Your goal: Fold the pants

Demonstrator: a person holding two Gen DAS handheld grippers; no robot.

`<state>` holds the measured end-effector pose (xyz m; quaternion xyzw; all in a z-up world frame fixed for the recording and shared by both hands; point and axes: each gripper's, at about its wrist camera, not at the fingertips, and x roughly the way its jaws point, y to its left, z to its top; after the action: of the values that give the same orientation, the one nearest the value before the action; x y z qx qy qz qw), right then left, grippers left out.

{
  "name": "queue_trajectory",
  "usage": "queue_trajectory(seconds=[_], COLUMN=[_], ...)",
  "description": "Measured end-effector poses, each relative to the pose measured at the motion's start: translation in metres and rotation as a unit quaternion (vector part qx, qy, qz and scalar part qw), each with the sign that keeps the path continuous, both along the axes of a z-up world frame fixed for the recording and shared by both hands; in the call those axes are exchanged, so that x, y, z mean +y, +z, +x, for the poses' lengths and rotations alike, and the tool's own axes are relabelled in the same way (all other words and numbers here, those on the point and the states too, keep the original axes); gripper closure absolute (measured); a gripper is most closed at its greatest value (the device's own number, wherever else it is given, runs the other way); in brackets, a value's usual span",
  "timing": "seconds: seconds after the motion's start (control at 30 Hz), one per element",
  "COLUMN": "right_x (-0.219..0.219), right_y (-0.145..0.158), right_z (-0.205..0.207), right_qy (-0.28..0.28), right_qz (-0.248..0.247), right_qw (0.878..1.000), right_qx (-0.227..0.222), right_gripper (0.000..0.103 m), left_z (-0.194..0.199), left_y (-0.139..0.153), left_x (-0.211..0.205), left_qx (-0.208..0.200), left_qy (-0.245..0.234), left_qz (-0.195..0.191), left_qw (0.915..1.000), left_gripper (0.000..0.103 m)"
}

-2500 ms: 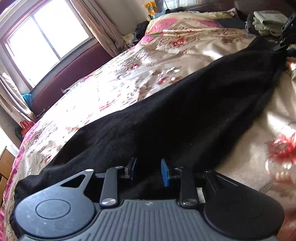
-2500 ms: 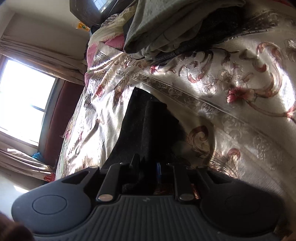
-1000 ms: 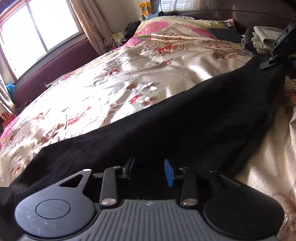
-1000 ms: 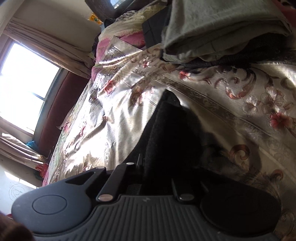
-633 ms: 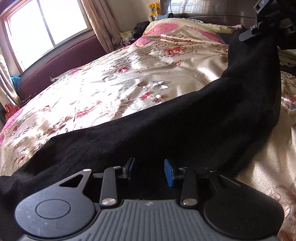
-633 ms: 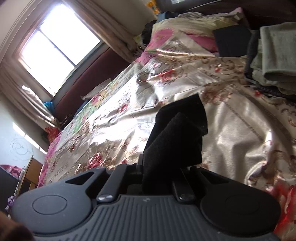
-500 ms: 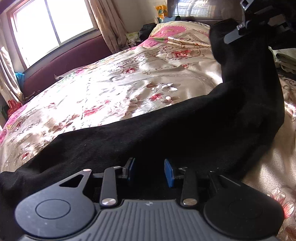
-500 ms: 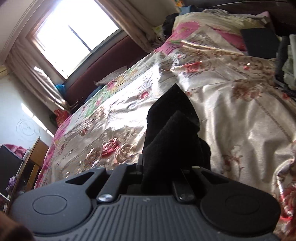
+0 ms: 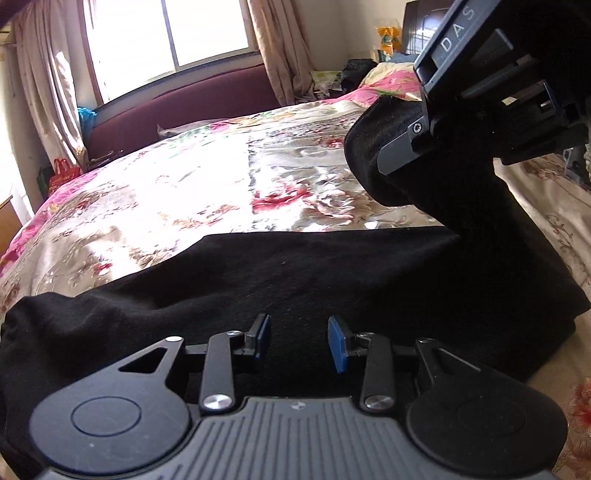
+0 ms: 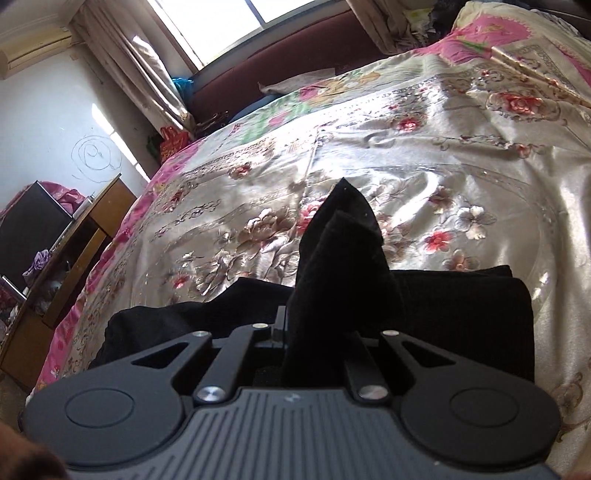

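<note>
Black pants (image 9: 295,280) lie across the floral bedspread (image 9: 184,199). My left gripper (image 9: 298,341) is open, its blue pads just above the near part of the pants, holding nothing. My right gripper (image 10: 314,332) is shut on the leg end of the pants (image 10: 343,243), which sticks up between its fingers. In the left wrist view the right gripper (image 9: 480,92) holds that end lifted over the flat part, so the leg bends back in a fold (image 9: 517,258) at the right.
The bed fills both views. A dark red headboard-like bench (image 9: 177,107) and a curtained window (image 9: 166,33) lie beyond it. A wooden desk (image 10: 74,243) stands past the bed's left edge. Pink pillows (image 10: 517,33) lie at the far right.
My right gripper has lifted the leg end and carried it back over the pants toward my left gripper, so the leg now folds over. My left gripper has stayed open in place.
</note>
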<state>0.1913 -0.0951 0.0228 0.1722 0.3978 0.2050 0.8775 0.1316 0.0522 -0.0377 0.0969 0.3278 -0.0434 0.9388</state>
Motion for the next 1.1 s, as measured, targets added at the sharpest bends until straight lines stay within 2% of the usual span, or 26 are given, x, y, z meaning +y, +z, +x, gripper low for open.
queue_trajectory(seconds=[0.27,0.53,0.77,0.83,0.97,1.03,1.1], right_x=[0.074,0.188,0.277,0.295,0.323,0.327,0.326], right_y=[0.014,0.005,-0.012,-0.015,-0.024,-0.027,-0.025], right_z=[0.012,0.016,-0.002,-0.011,-0.036,-0.043,-0.046], right_qy=[0.053,0.149,0.233,0.256,0.313,0.325,0.324], right_qz=[-0.022,-0.064,-0.133,-0.154,-0.193,-0.2,-0.196], right_qw=[0.998,0.986,0.961,0.95,0.922,0.915,0.915], right_qx=[-0.021,-0.033,-0.067,-0.087,-0.123,-0.129,-0.137], right_gripper=[0.095,0.095,0.095,0.095,0.095,0.095,0.095], left_z=[-0.017,-0.041,-0.066,-0.068,-0.074,-0.076,-0.078], left_y=[-0.003,-0.009,-0.013,-0.013,-0.015,-0.017,-0.018], left_x=[0.055,0.107,0.136,0.139,0.137,0.134,0.132], left_qx=[-0.024,-0.046,-0.055,-0.057,-0.063,-0.064,-0.065], left_qy=[0.064,0.126,0.145,0.146,0.14,0.14,0.143], left_qz=[-0.016,-0.056,-0.083,-0.081,-0.073,-0.066,-0.067], left_qw=[0.9975,0.9894,0.9845,0.9844,0.9855,0.9859,0.9853], left_gripper=[0.053,0.053,0.053,0.053,0.053,0.053,0.053])
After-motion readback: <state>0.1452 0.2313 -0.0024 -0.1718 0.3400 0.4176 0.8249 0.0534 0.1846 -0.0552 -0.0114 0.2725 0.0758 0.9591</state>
